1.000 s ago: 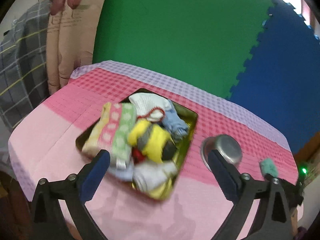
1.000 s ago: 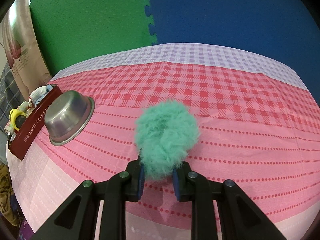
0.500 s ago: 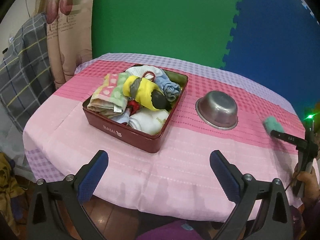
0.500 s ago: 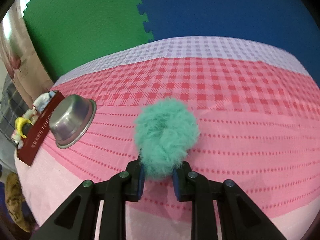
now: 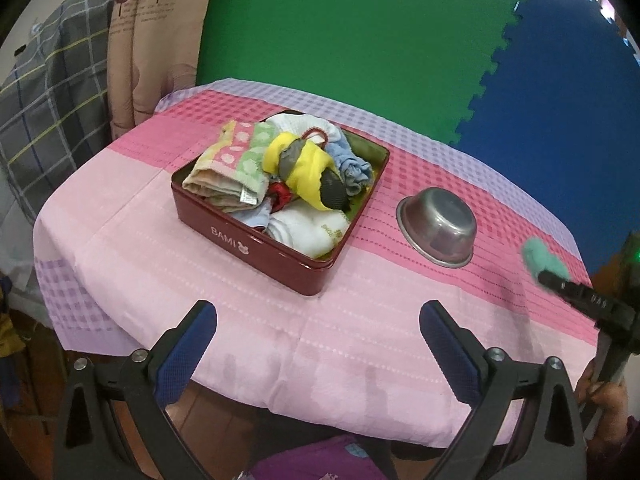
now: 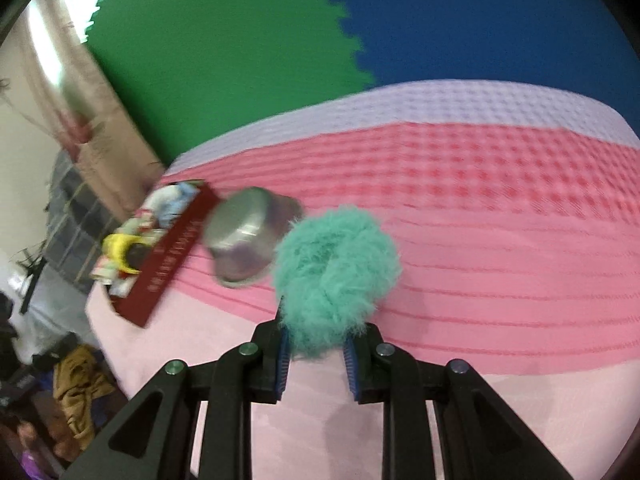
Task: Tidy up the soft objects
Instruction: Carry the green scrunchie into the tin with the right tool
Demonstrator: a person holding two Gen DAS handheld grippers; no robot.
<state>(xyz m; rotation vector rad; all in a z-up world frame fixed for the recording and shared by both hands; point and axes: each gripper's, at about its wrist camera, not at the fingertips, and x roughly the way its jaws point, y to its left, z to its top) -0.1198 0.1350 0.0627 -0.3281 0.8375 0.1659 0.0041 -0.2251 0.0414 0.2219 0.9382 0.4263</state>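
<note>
The right gripper (image 6: 316,364) has its fingers clenched on the lower edge of a teal fluffy scrunchie (image 6: 336,268), held above the bench (image 6: 500,280); the left gripper (image 5: 318,344) hangs released and empty. The red tin (image 5: 256,240) is already heaped with socks and a towel, so the scrunchie could roll off the pile, or its shallow grip could slip near the steel bowl (image 5: 438,226).

Tablecloth (image 5: 248,292): pale pink near the front edge, deeper pink-red gingham across the middle, lilac check at the far edge. Tin box (image 5: 256,240): dark red, with white "BAMI" lettering and a rabbit mark. Folded towel (image 5: 232,168): pink, green and cream bands with pale motifs. Rolled cloth (image 5: 308,168): yellow and grey. Bowl (image 5: 438,226): bare silver steel. Fluffy scrunchie (image 6: 336,268): teal green. Wall mats: green (image 5: 340,32) and blue (image 5: 560,100). Gripper pads (image 5: 184,360): blue on black.
</note>
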